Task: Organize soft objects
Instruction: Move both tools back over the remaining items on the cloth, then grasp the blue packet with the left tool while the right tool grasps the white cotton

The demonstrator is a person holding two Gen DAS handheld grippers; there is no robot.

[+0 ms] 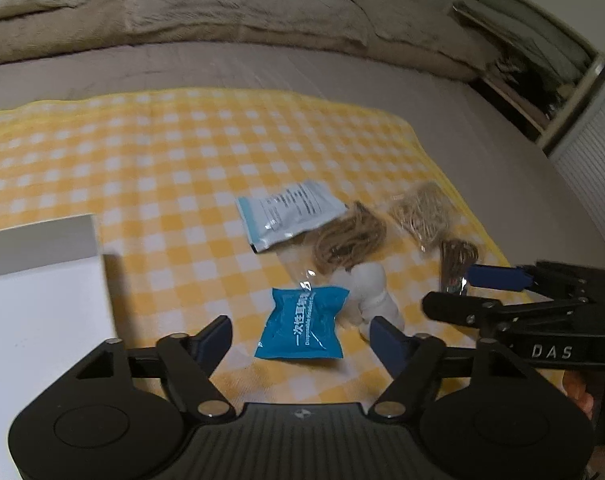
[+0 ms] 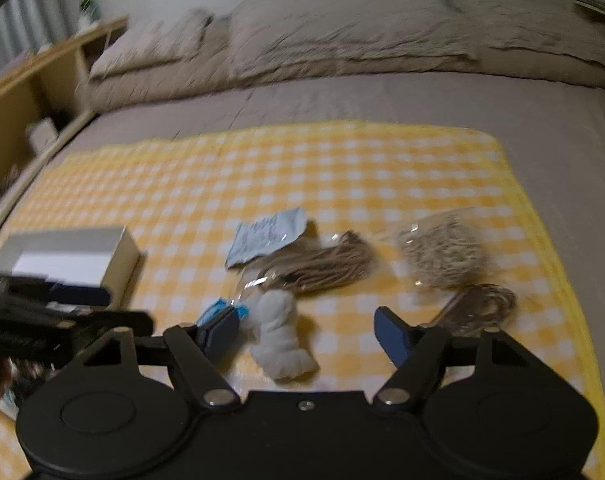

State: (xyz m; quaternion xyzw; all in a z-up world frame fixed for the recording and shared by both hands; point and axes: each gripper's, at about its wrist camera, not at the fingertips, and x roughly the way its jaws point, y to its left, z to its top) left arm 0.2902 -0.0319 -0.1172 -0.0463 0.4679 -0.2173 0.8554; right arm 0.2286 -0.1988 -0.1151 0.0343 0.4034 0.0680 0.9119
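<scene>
My left gripper is spread wide over the glossy blue packet — not touching it. My right gripper gapes too, framing the lumpy white cloth roll. Bagged twine lies beyond on the checked cloth.

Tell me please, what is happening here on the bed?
A person holds two grippers over a yellow checked cloth where small soft things lie. The left hand-held gripper is open around a blue packet. The right hand-held gripper is open above a white cloth roll. Nothing is lifted yet. A white box waits at the left.
</scene>
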